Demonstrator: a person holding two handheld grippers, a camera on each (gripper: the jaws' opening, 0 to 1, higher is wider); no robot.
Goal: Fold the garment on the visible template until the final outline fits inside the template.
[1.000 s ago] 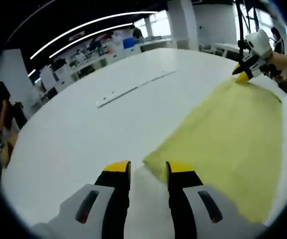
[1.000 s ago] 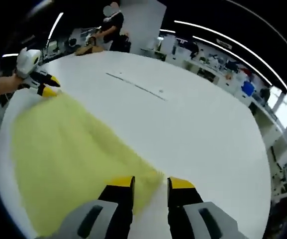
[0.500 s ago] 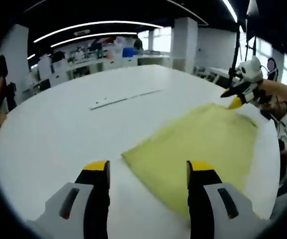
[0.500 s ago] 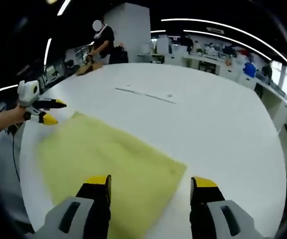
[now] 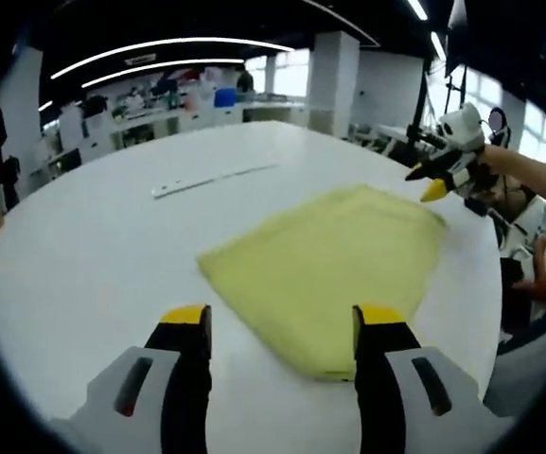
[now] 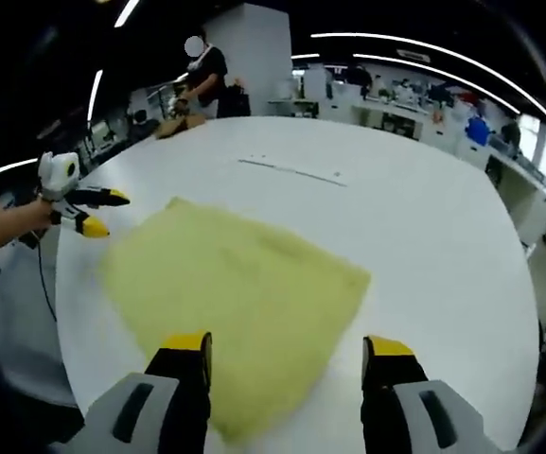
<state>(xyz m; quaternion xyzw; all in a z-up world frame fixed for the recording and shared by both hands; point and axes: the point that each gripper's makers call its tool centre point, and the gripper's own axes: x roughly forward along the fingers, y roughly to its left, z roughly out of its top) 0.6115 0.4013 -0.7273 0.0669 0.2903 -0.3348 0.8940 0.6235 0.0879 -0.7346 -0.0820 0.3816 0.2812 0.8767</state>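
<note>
Both hand-held grippers (left [image 5: 281,322], right [image 6: 287,350]) gape apart above the blurred yellow garment [image 6: 235,284], gripping nothing.

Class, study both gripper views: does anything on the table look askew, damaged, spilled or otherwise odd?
Nothing stands out. The yellow folded cloth garment lies flat on the white table, and both grippers, left and right, are open and off it.

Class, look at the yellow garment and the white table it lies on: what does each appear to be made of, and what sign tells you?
Yellow garment: looks like soft matte cloth; it lies limp and flat, with a rounded folded edge.
Table: seems a hard, smooth white top, perhaps laminate; flat and even, with a faint sheen.
</note>
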